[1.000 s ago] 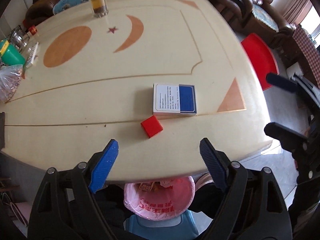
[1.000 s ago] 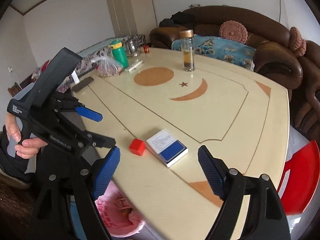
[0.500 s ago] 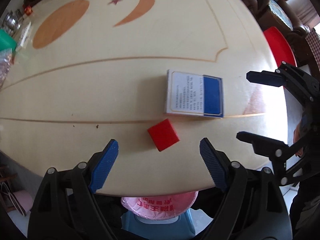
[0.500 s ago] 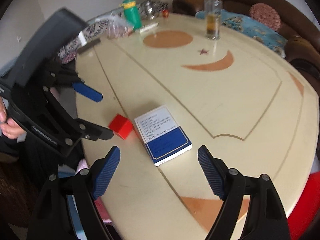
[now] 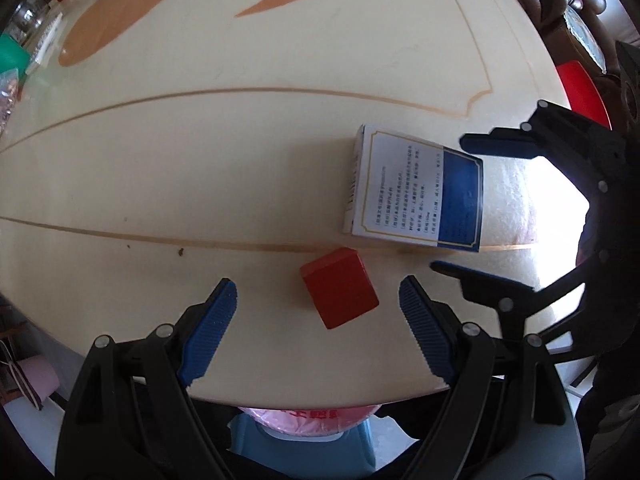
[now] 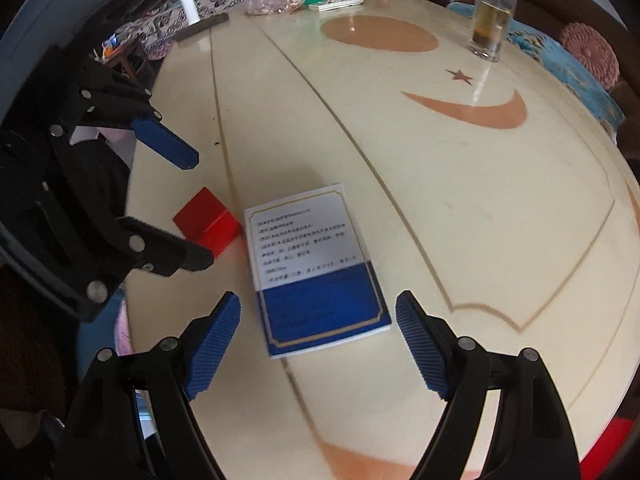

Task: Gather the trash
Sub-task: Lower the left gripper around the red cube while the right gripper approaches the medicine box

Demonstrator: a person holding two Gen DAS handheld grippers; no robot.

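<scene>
The worktop [image 5: 248, 152] is filling most of both views, a cream oval with orange shapes, and I am leaning in over its near edge because the two bits of trash are lying close to that edge. Below the edge, at the bottom centre of the left view, the pink bag [image 5: 308, 420] is waiting in its blue bin, so I judge a short carry is all I need.

The box [image 6: 316, 272], white and blue, is lying flat at the middle of the right view, and my right gripper [image 6: 318, 338] is hanging over its blue end with the jaws standing wide, gripping nothing. The red cube [image 5: 339, 287] is sitting just beside the box, low and centre in the left view, and my left gripper [image 5: 316, 328] is pointing down at it, jaws wide apart and empty, the cube lying between and just ahead of their tips.

Against the earlier frames, both grippers are now lower and closer: the box and cube are looming larger, and the bottle [image 6: 494, 12] is slipping toward the upper right.
</scene>
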